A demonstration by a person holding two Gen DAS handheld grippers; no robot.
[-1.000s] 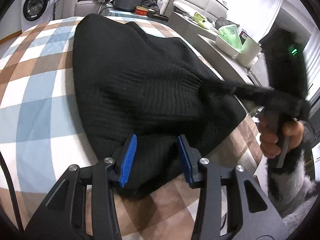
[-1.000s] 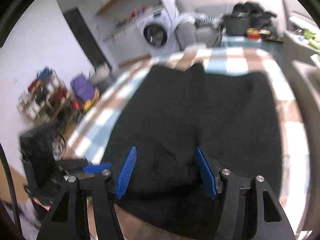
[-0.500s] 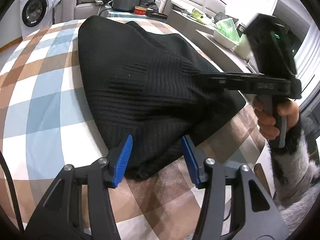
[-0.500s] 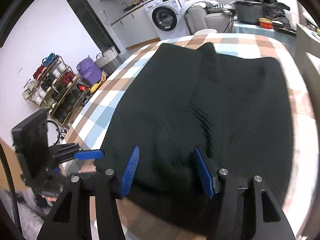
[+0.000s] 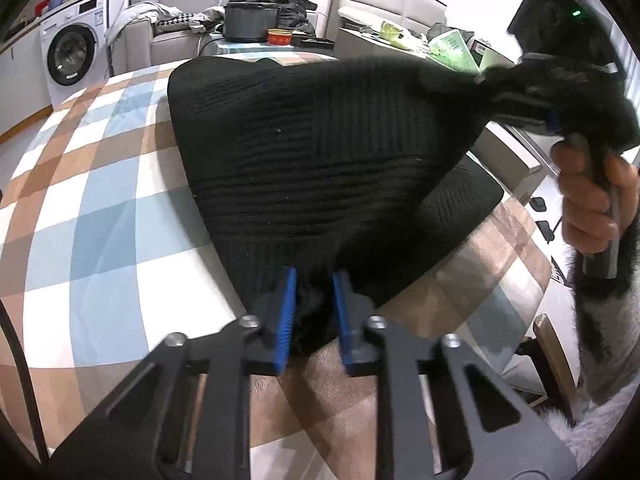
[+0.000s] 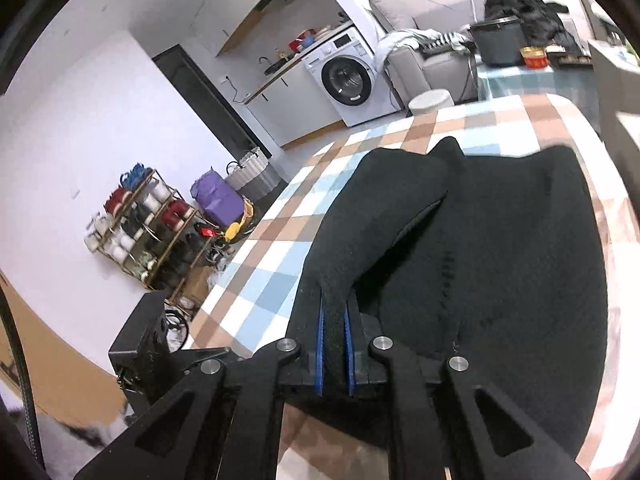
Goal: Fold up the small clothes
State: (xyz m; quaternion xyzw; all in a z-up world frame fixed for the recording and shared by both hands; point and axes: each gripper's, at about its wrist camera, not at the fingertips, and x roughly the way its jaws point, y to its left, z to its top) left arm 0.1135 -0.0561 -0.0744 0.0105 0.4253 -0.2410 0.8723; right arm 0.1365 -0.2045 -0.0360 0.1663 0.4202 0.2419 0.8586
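A second ago both sets of jaws stood wide open over the black knit garment (image 5: 320, 152), which lay flat on the checked tabletop (image 5: 100, 184). Since then both have closed onto it and its near edge has come up off the cloth.

The left gripper (image 5: 314, 312) has its blue pads drawn in narrow, with a bunched fold of the garment's near hem pinched between them; a small gap of dark fabric shows between the pads. The right gripper (image 6: 334, 344) has its pads pressed almost together on a thin ridge of the same garment, which rises from the pads like a tented crease. In the left wrist view, the right gripper (image 5: 536, 96) is seen held by a hand (image 5: 588, 200) at the far right, raised above the tabletop, with a corner of the garment stretched up to it.

The rest of the garment lies spread on the tabletop (image 6: 280, 248), its far edge toward the washing machine (image 5: 74, 52) and the dark pot (image 5: 250, 20) beyond.
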